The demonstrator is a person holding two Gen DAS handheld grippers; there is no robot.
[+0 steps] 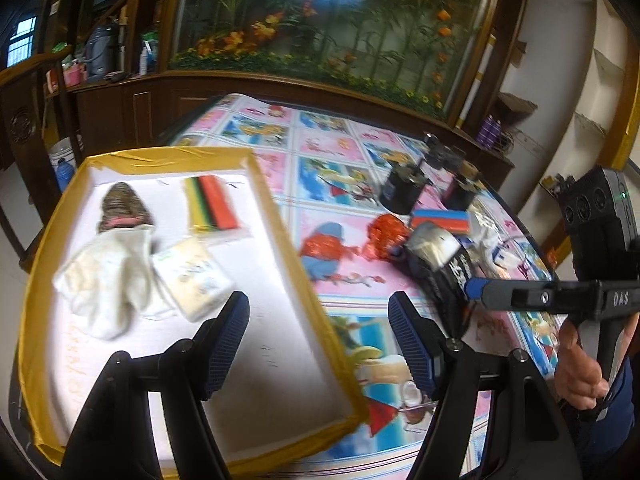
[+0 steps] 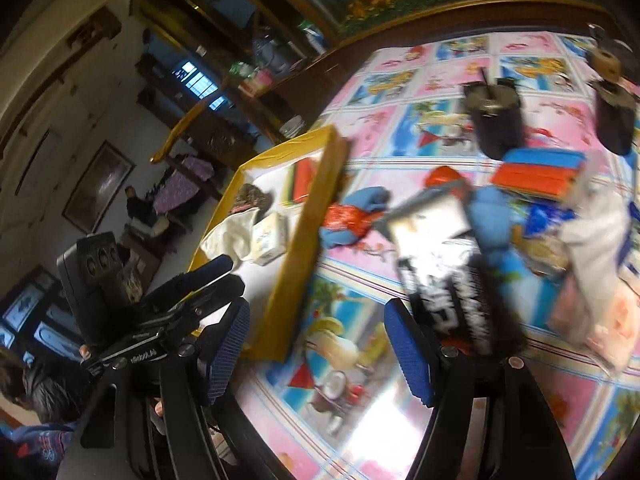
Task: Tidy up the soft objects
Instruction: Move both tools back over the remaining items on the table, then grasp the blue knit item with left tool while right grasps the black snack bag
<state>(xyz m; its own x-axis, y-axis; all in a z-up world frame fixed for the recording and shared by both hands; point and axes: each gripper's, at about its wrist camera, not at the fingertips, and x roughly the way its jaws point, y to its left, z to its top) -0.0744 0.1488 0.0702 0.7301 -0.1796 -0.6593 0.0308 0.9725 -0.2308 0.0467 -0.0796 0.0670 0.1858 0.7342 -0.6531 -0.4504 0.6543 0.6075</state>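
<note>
Soft items, sorted vs. unsorted: white cloth (image 1: pixel 106 280), brown knit piece (image 1: pixel 122 208), striped pack (image 1: pixel 212 204) and tissue pack (image 1: pixel 194 276) lie in yellow-rimmed tray (image 1: pixel 280 216). Black pouch (image 2: pixel 452 272), red wrapper (image 1: pixel 386 236), orange-blue pack (image 1: pixel 440 219) and others lie on patterned tablecloth (image 1: pixel 320 152), right of tray. Left gripper (image 1: pixel 318 344) and right gripper (image 2: pixel 316 350): jaws apart, nothing betw. them.

Left tool (image 1: pixel 319 344) jaws apart, empty, right tool (image 2: pixel 317 350) likewise
</note>
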